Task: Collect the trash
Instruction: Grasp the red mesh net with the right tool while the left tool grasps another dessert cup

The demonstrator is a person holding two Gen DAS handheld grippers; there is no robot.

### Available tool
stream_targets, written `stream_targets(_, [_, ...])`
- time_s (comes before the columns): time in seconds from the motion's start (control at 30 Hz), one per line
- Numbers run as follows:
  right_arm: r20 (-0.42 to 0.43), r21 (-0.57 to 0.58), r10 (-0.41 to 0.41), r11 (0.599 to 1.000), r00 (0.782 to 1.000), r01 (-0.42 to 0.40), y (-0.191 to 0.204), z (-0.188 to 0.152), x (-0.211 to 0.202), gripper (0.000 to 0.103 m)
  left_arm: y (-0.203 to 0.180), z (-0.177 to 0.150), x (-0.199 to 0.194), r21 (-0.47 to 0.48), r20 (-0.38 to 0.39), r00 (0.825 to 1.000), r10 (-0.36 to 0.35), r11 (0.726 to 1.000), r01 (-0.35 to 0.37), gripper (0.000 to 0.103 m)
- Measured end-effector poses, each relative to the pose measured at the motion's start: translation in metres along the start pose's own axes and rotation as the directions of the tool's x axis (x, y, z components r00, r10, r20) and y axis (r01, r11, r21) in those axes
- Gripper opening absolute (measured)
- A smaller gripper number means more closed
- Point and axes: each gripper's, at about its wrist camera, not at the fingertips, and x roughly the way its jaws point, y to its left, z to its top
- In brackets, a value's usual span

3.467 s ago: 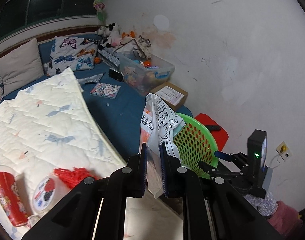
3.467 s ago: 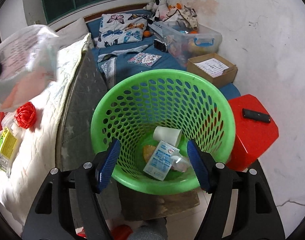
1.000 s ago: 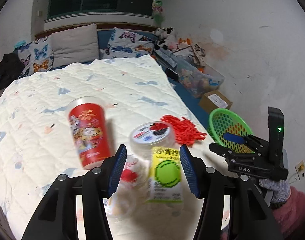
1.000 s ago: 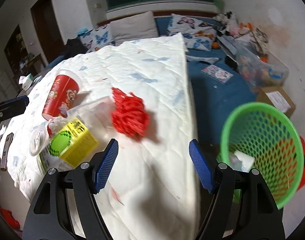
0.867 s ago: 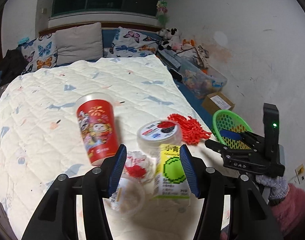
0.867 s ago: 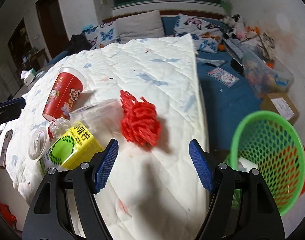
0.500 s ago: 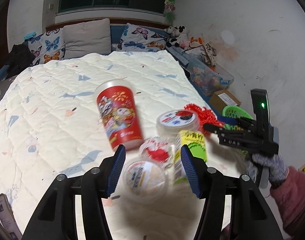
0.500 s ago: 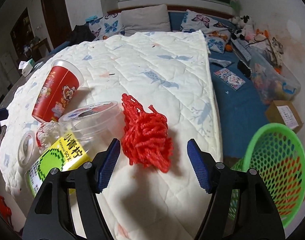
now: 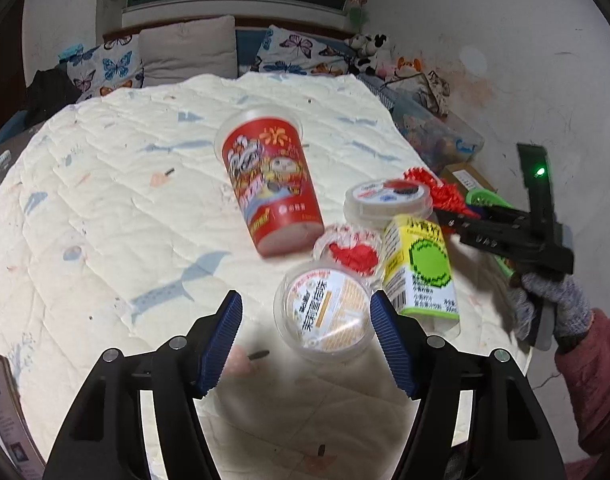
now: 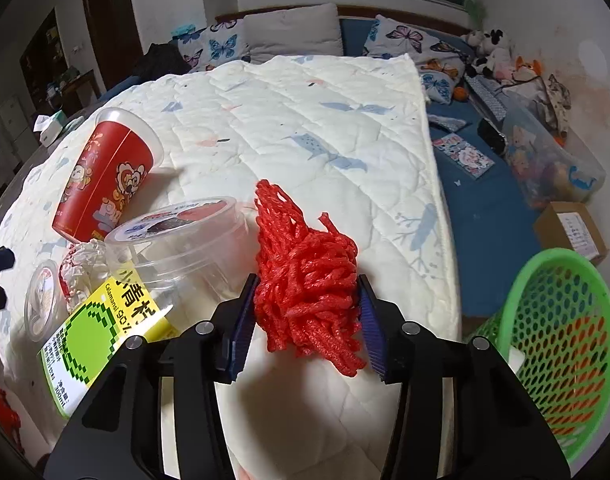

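Observation:
A red mesh net (image 10: pixel 305 280) lies on the white quilt (image 10: pixel 285 100), and my right gripper (image 10: pixel 307 324) is closing on it, both pads touching its sides. My left gripper (image 9: pixel 307 340) is opening over a small lidded plastic cup (image 9: pixel 327 314), which sits between the fingers close to the right pad, not gripped. Beyond it lie a crumpled red-white wrapper (image 9: pixel 351 246), a yellow-green juice carton (image 9: pixel 423 268), a clear lidded tub (image 9: pixel 387 200) and a tipped red paper cup (image 9: pixel 271 184). The green mesh basket (image 10: pixel 545 340) stands off the quilt's right edge.
A gloved hand (image 9: pixel 553 304) holds the right gripper at the right of the left wrist view. Past the quilt's edge are a blue mattress, a clear toy box (image 10: pixel 553 164) and a cardboard box (image 10: pixel 571 232). Pillows line the far end. A phone (image 9: pixel 1 400) lies at the near left.
The left gripper let go of a plastic bag by the basket, swung over the quilt, sank toward the small cup and widened. The right jaws came forward and closed around the red net.

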Motion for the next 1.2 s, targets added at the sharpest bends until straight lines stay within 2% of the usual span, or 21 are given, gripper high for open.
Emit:
stream_targets(0.2, [0.029, 0.016, -0.009, 1.000, 1.000, 0.009, -0.004, -0.004, -0.018, 0.048, -0.009, -0.004, 0.011, 0.050, -0.023, 1.000, -0.017, 0.999, 0.018, 0.075])
stream_targets(0.3, [0.042, 0.025, -0.011, 1.000, 0.999, 0.010, -0.006, -0.008, -0.027, 0.048, -0.013, -0.004, 0.019, 0.080, -0.042, 0.999, -0.017, 0.997, 0.020, 0.077])
stream_targets(0.77, [0.081, 0.053, -0.009, 0.999, 0.997, 0.005, -0.003, -0.022, -0.058, 0.048, -0.017, -0.001, 0.040, 0.131, -0.075, 0.997, 0.010, 0.991, 0.000, 0.077])
stream_targets(0.83, [0.080, 0.055, -0.009, 0.998, 0.997, 0.005, -0.002, -0.024, -0.059, 0.048, -0.018, -0.001, 0.041, 0.135, -0.074, 0.997, 0.008, 0.991, 0.002, 0.076])
stream_targets(0.93, [0.082, 0.060, -0.010, 0.998, 0.997, 0.005, -0.003, -0.026, -0.062, 0.048, -0.019, -0.002, 0.043, 0.140, -0.073, 0.997, 0.011, 0.990, -0.001, 0.069])
stream_targets(1.2, [0.093, 0.075, -0.014, 0.997, 0.996, 0.007, -0.007, -0.033, -0.070, 0.048, -0.019, -0.004, 0.039, 0.129, -0.060, 0.998, 0.017, 0.992, -0.009, 0.067])
